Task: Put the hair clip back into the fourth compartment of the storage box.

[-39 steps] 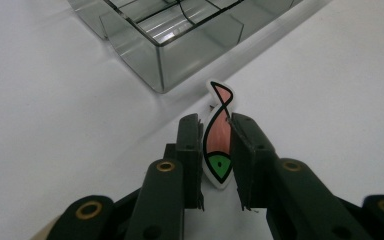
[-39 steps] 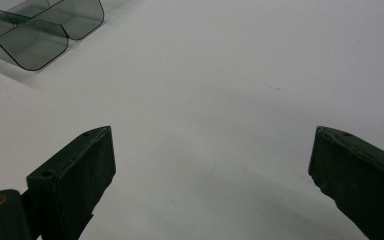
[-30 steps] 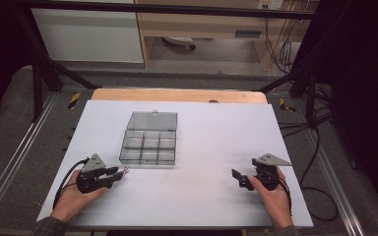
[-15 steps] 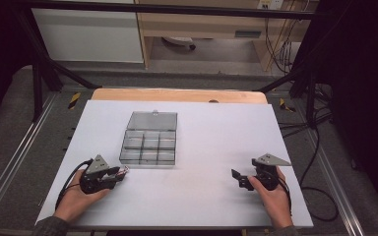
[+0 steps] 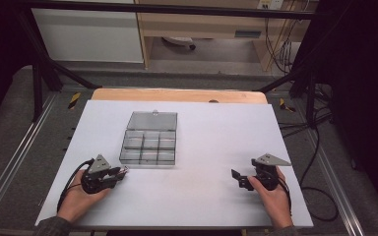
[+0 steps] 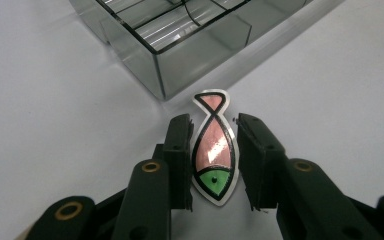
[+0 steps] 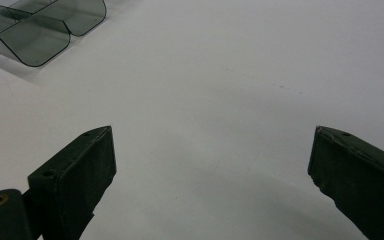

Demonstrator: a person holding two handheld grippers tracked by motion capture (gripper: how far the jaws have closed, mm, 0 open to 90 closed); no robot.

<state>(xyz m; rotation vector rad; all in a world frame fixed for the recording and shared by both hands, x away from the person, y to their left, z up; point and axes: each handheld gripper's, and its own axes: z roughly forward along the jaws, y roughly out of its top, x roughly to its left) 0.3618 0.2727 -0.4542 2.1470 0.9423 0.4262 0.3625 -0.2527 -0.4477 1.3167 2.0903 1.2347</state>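
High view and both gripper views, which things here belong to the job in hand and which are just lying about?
In the job:
- fish-shaped tag, between the left gripper's jaws
- clear compartment box, lid open, just ahead of that tag

Just lying about:
- right gripper, open, holding nothing
- white table top
- yellow-and-black pieces on the floor beyond the table

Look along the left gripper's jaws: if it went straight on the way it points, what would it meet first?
Most likely the near corner of the clear box. The left gripper holds a fish sticker whose tail points at that corner, so the sticker would touch first.
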